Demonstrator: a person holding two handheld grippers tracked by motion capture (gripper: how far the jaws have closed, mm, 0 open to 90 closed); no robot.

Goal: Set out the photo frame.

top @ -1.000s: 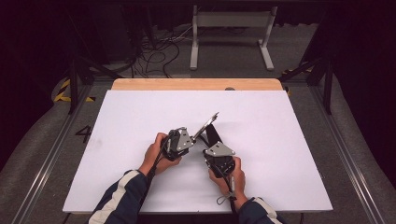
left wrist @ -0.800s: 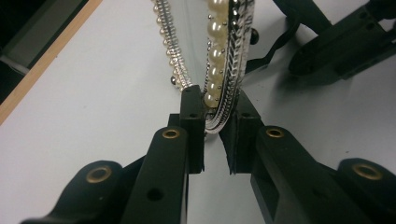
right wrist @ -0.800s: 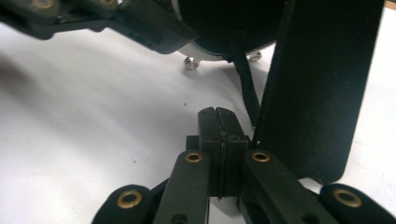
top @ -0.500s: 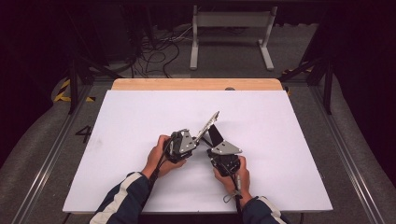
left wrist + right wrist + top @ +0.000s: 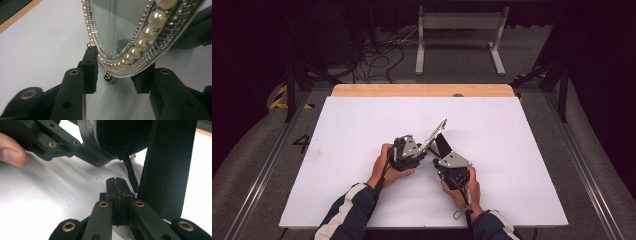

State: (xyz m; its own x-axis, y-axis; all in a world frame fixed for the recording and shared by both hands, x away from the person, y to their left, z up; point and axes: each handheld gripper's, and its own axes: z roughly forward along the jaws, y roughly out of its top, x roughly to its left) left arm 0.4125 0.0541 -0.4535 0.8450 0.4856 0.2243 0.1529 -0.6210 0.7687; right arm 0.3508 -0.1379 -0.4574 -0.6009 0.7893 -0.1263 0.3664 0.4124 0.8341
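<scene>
Pearl-rimmed mirror, top edge cut off

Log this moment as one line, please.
pearl-rimmed frame tilted over table | left gripper jaws just been opening around frame rim | right gripper shut by black stand

Mirror stands on table, between tools.

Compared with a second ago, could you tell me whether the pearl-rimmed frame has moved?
No; the pearl-rimmed frame stays equally far below the wooden table edge.
</scene>
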